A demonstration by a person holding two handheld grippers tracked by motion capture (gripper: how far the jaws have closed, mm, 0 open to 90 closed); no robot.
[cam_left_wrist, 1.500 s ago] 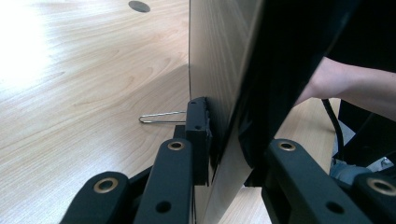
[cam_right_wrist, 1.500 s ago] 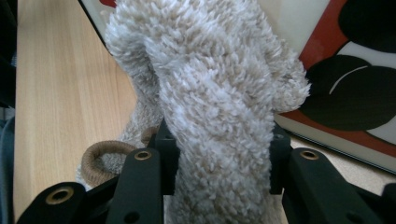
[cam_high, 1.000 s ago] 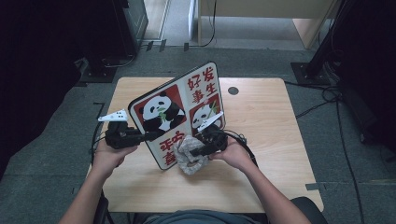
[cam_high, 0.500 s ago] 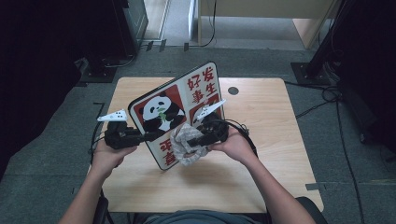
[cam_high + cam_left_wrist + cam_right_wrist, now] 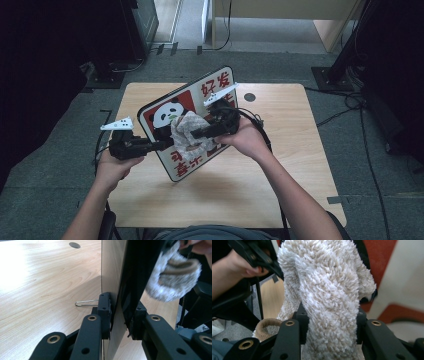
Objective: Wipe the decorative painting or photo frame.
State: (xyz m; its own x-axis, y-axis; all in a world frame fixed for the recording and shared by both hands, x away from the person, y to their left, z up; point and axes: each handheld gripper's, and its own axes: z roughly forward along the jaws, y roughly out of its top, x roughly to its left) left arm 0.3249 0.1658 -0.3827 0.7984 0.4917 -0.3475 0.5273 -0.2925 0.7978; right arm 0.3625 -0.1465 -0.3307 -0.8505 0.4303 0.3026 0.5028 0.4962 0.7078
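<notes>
While the left gripper (image 5: 159, 145) clamps the panda board's (image 5: 165, 111) lower-left edge, holding it tilted above the counter (image 5: 300, 150), the right gripper (image 5: 196, 134), closed on the fluffy cloth (image 5: 186, 131), presses against the board's printed face, near its middle, with the board's long axis running diagonally

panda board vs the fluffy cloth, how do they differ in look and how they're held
The flat, rigid panda-printed board is red, white and black with printed characters; the fluffy off-white cloth is soft, crumpled and plain. The board is tilted up off the wooden table, its edge pinched in the left gripper; the cloth is bunched in the right gripper against the board's face. Both are gripped shut.
</notes>
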